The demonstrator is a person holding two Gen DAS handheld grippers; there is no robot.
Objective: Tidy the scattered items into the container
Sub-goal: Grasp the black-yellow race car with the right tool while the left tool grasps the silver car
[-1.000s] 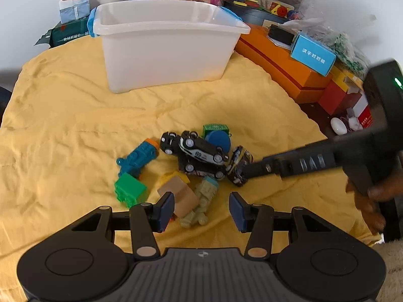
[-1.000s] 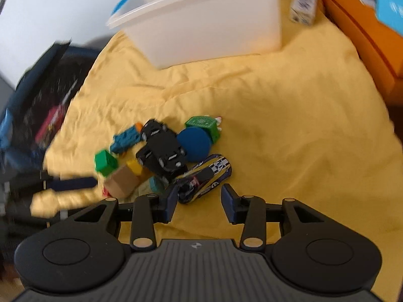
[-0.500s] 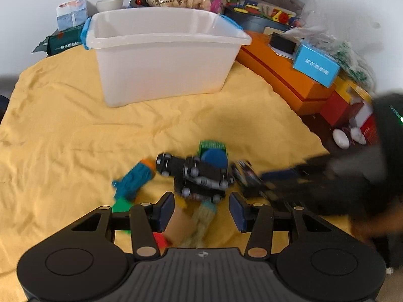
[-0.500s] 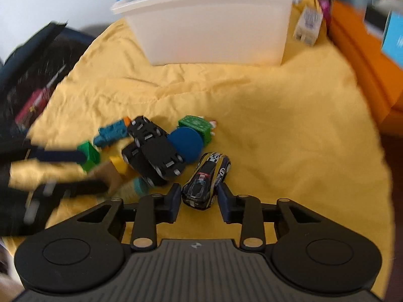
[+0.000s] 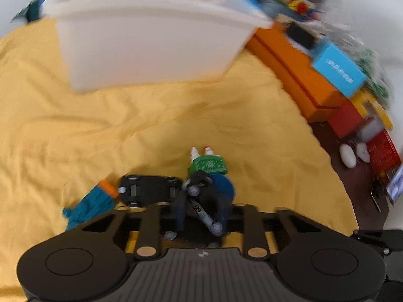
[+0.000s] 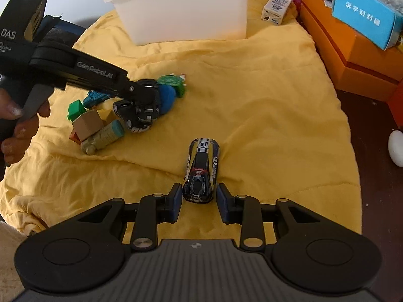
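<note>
A white plastic bin [image 6: 186, 12] stands at the far side of the yellow cloth [image 6: 264, 95]; it also shows in the left wrist view [image 5: 151, 37]. My left gripper [image 5: 200, 214] is shut on a black toy car [image 5: 204, 209] in the toy pile; from the right wrist view the gripper [image 6: 141, 95] is on the car [image 6: 137, 115]. My right gripper [image 6: 199, 201] is open, its pads either side of the rear of a dark blue racing car [image 6: 201, 171] lying on the cloth.
The pile holds a second black car [image 5: 148, 191], a teal toy [image 5: 88, 206], a blue disc [image 6: 166, 95], green blocks [image 6: 75, 109], a brown block [image 6: 88, 125] and a grey-green figure [image 6: 105, 136]. Orange boxes [image 6: 352, 58] and clutter line the right edge. A small carton [image 6: 275, 8] stands beside the bin.
My left gripper moved forward into the pile and shut on the black car. My right gripper drew the racing car away from the pile and opened slightly around it.
</note>
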